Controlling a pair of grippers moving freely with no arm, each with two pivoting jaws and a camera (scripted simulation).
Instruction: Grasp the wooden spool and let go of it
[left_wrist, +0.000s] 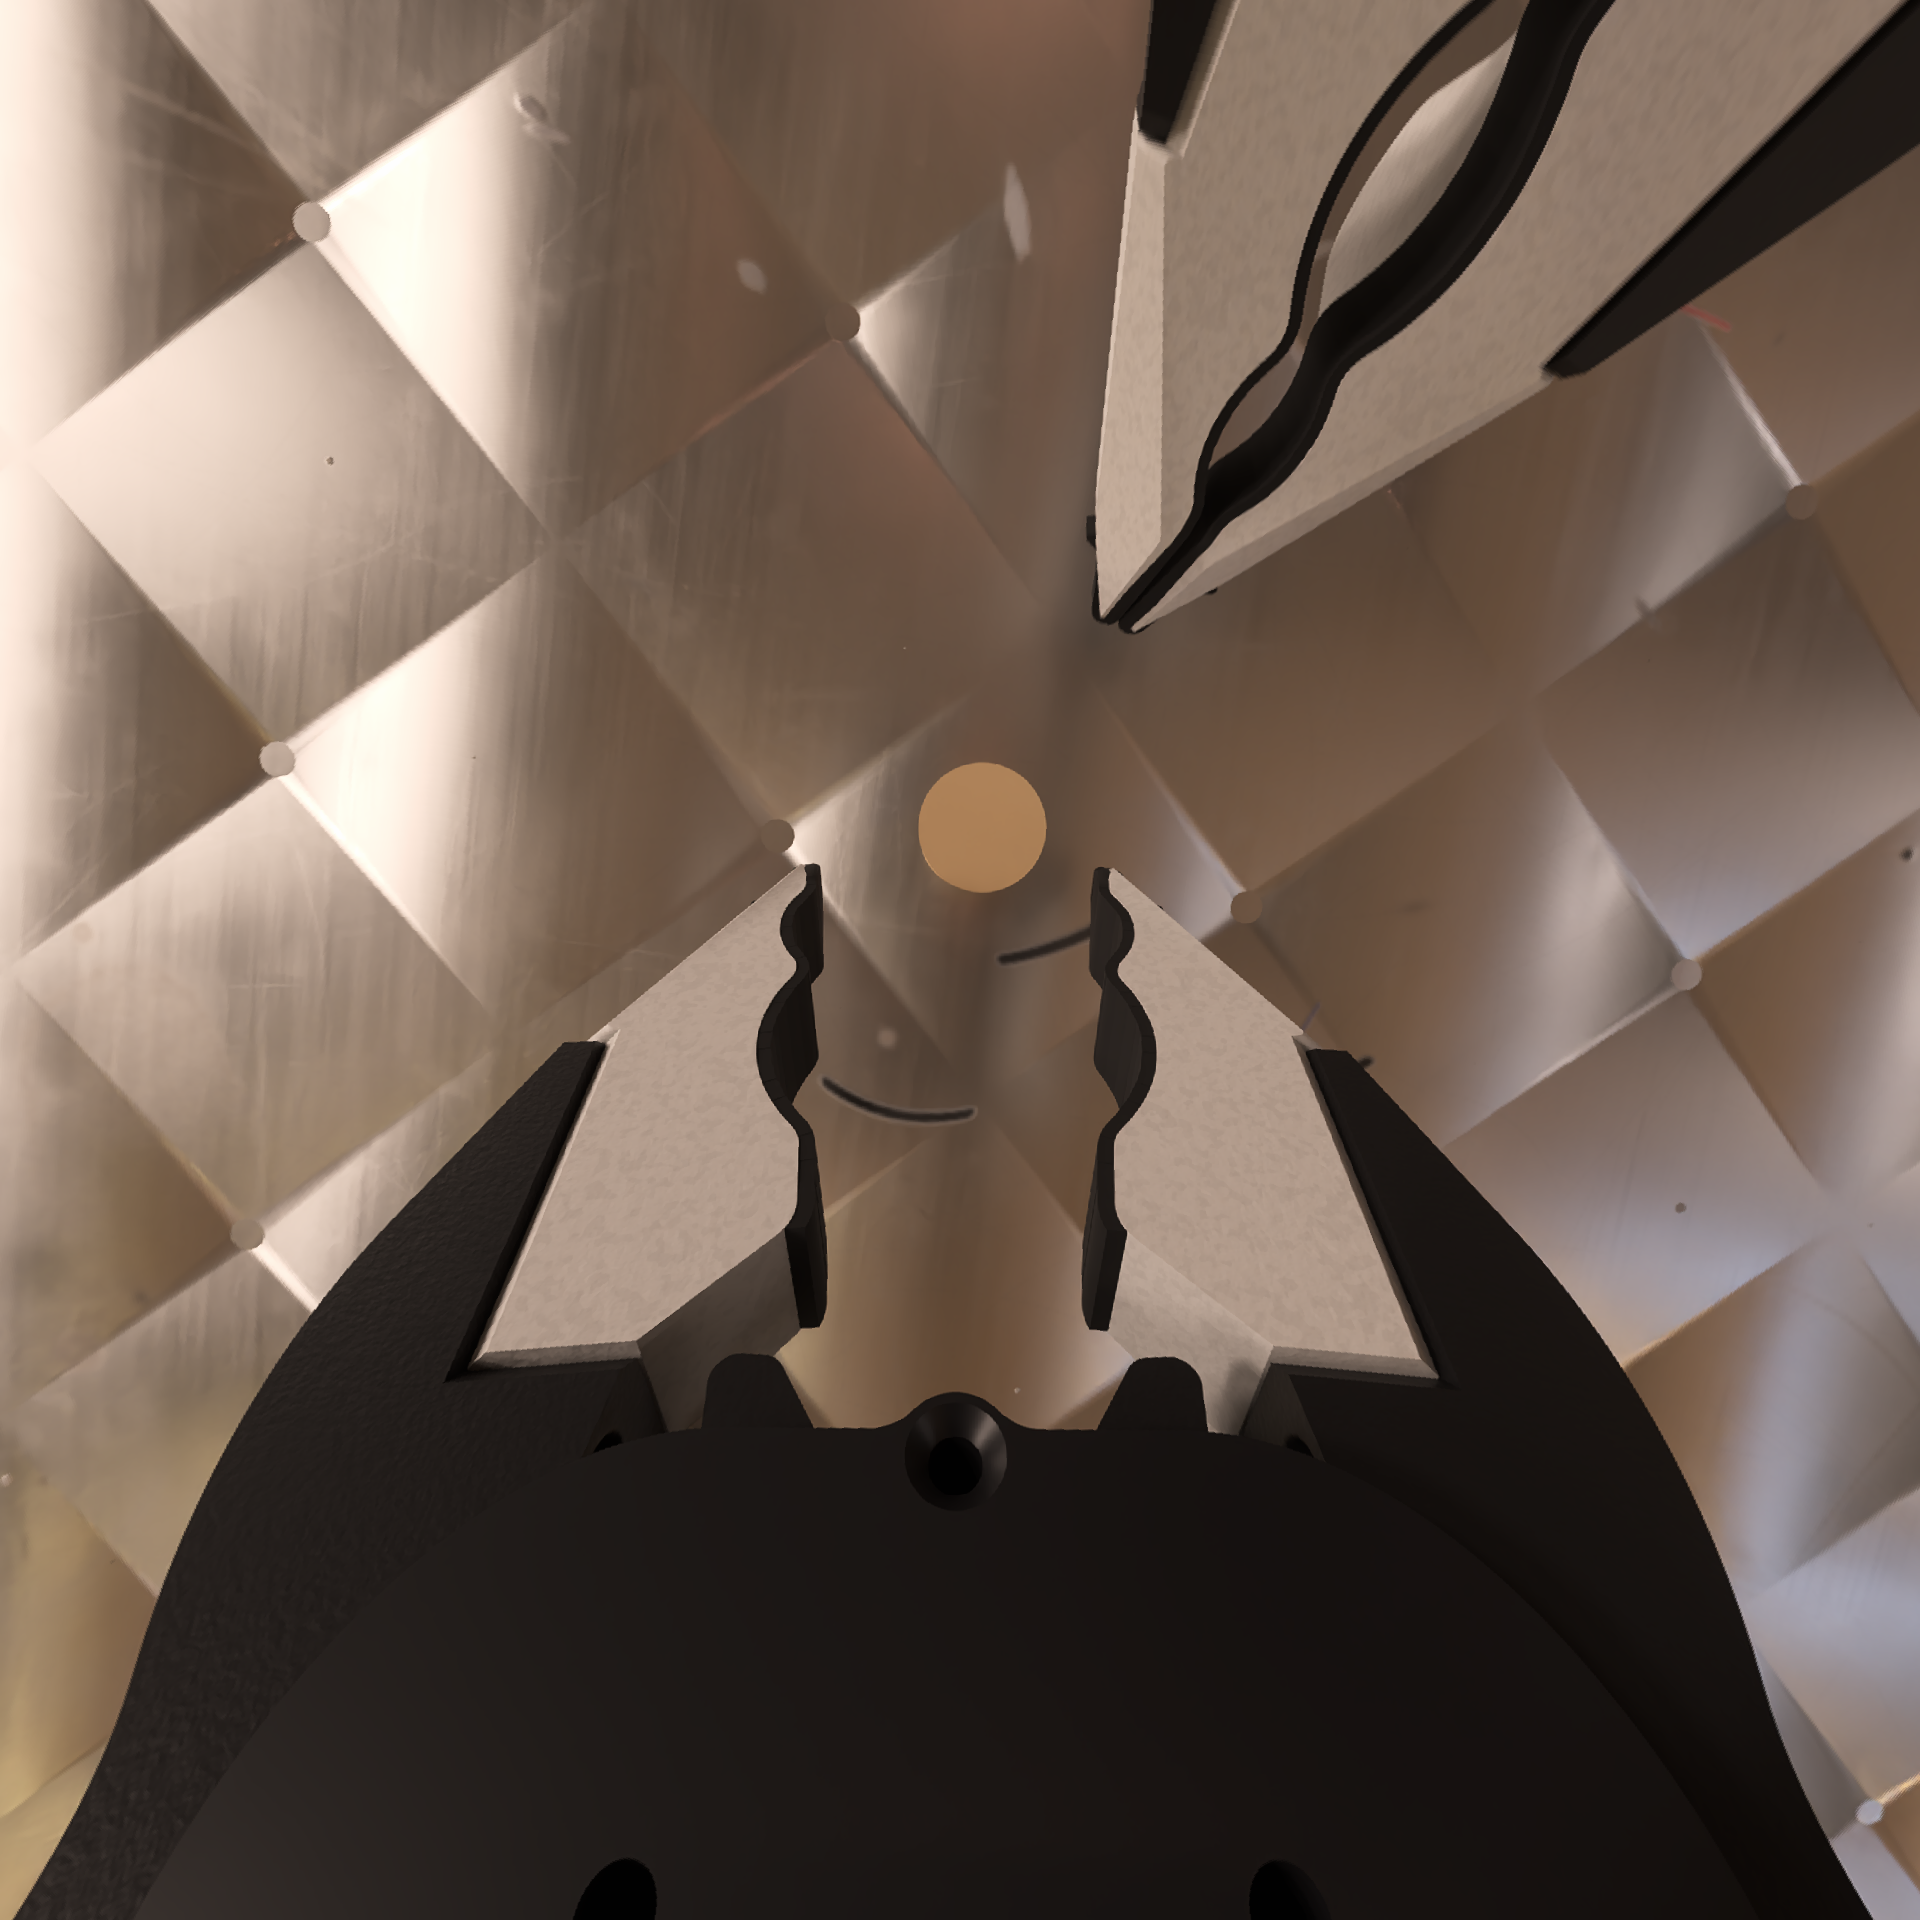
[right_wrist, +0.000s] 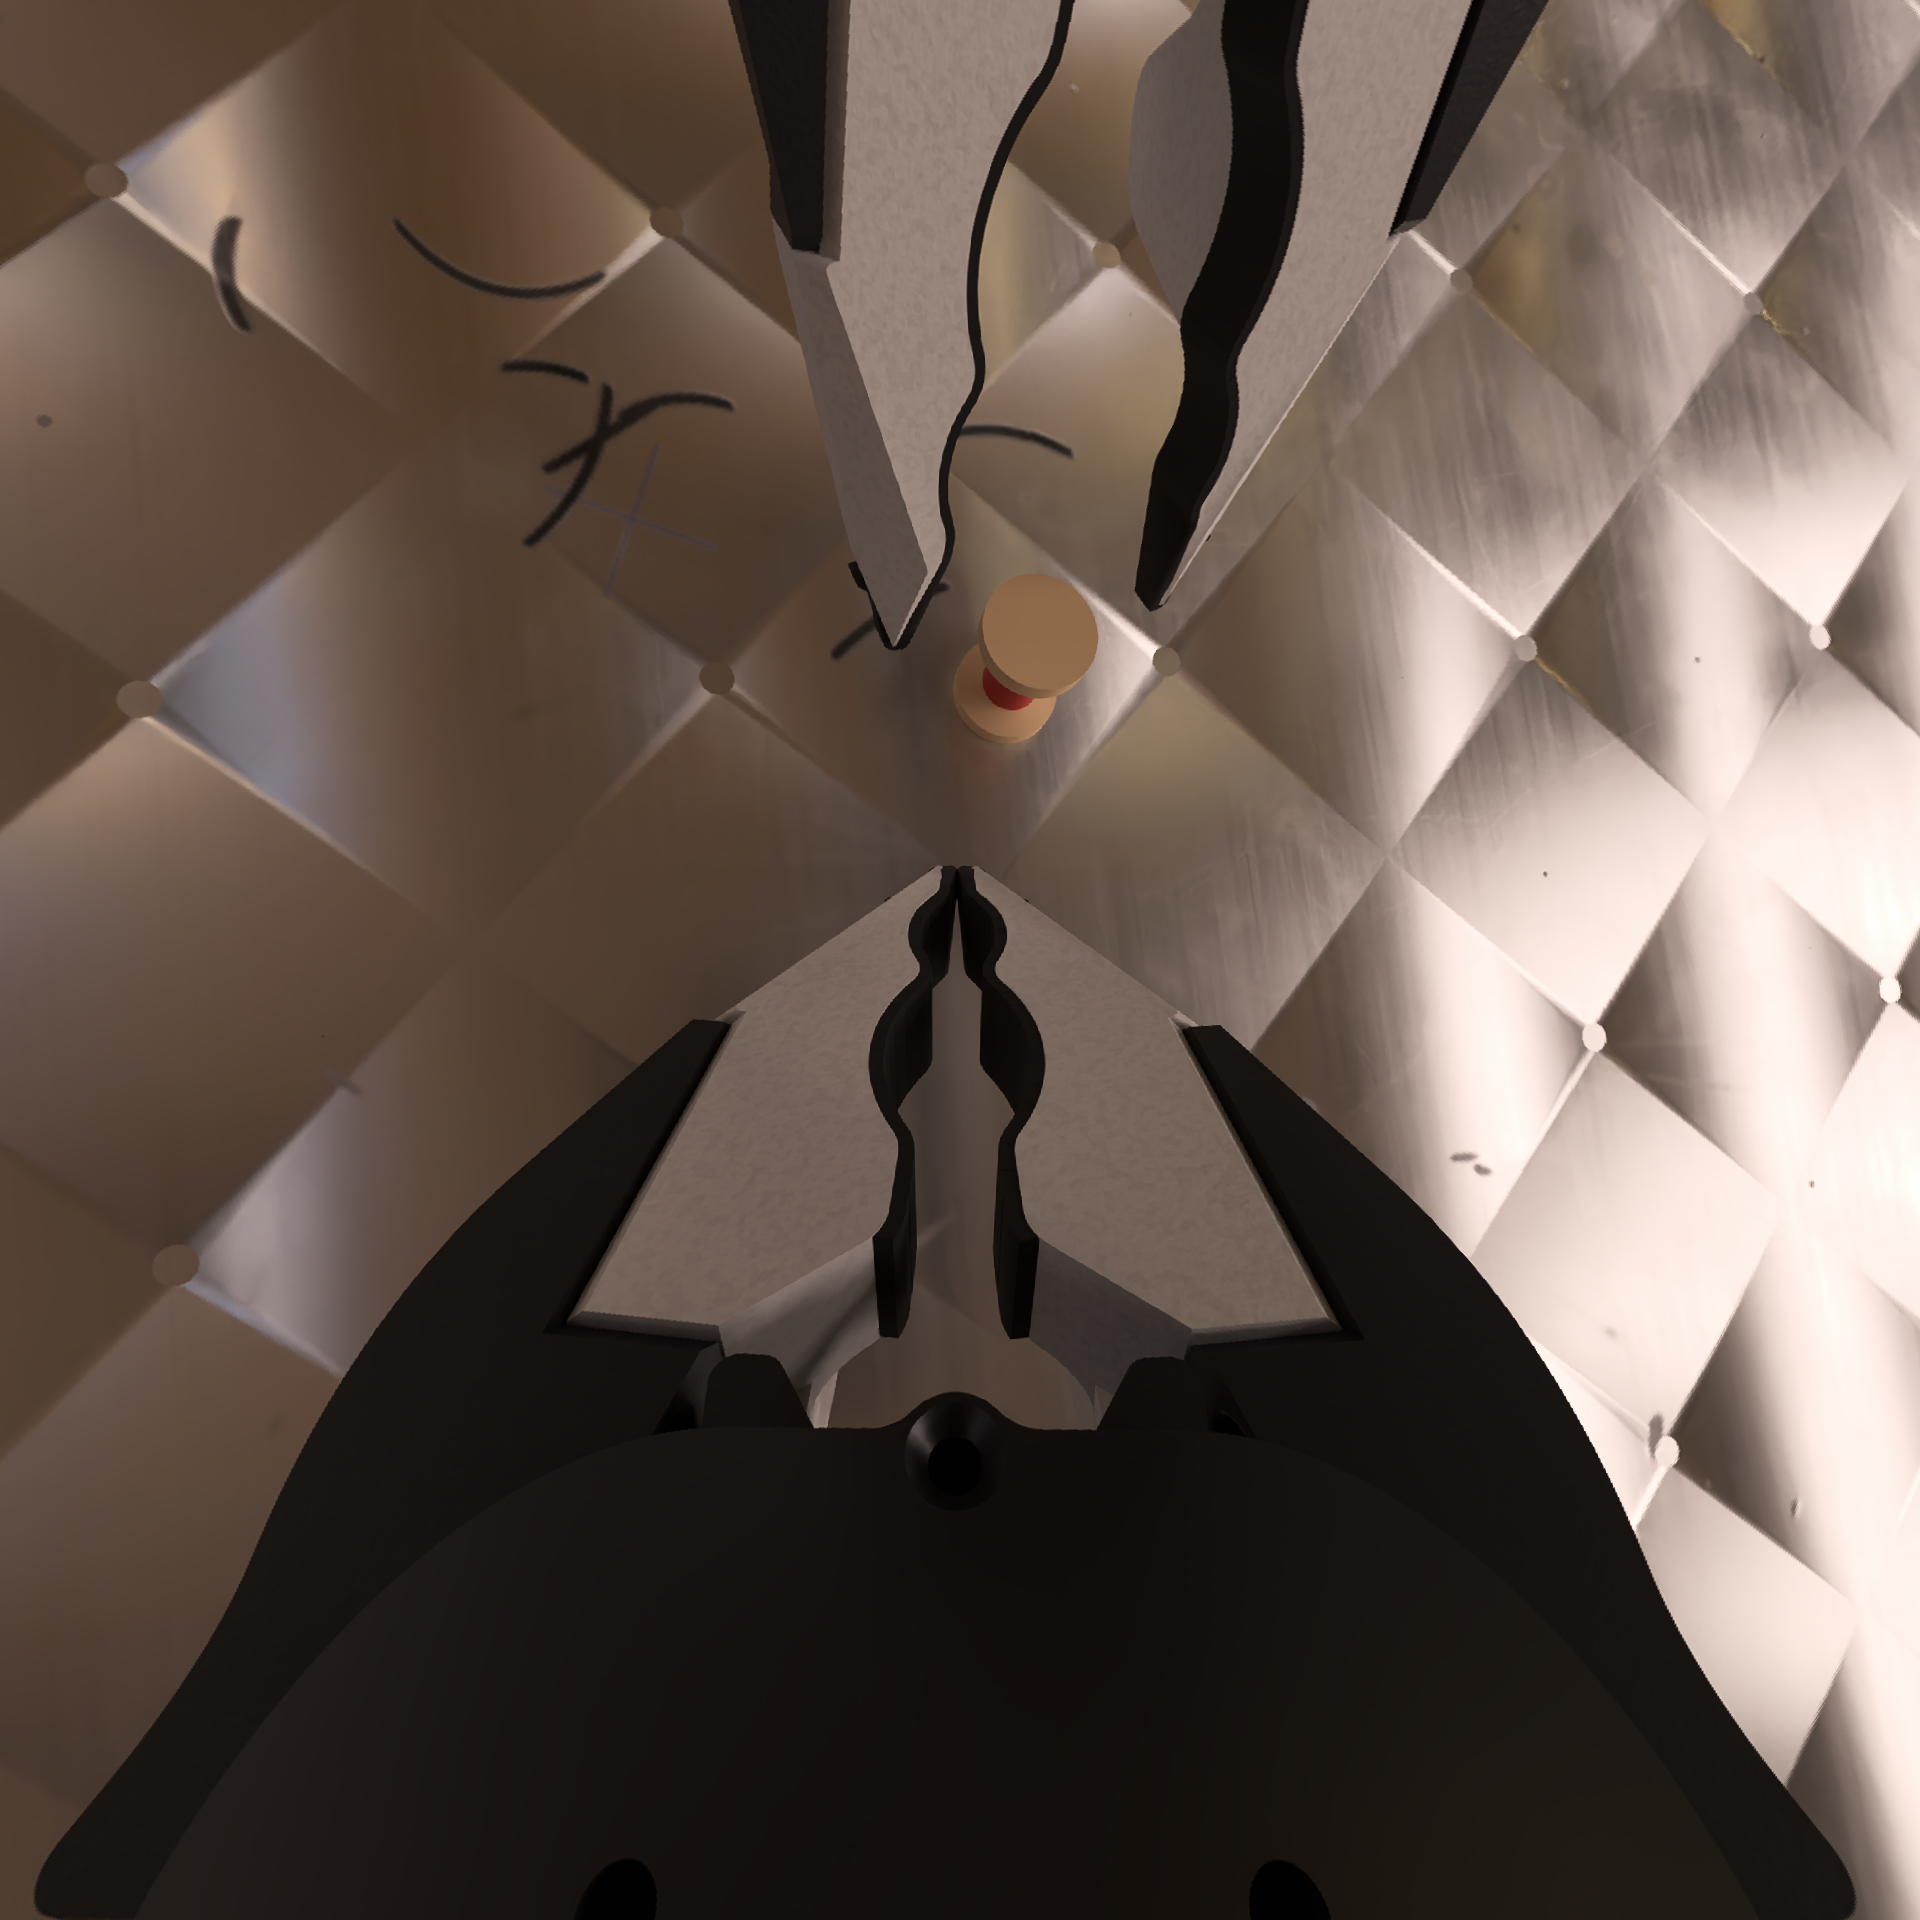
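Your wooden spool (left_wrist: 982, 827) stands upright on the quilted metal surface (left_wrist: 416, 520), just beyond the tips of your left gripper (left_wrist: 956, 883), whose fingers stand spread wide and empty; I judge that spacing suits a descent around the spool. From directly above, the left wrist view shows only its round tan top. The right wrist view, angled from the side, reveals the red thread around its waist and the lower flange (hidden from overhead). Your right gripper (right_wrist: 958, 873) hangs nearby with its tips pressed together, holding nothing, apparently kept out of the way.
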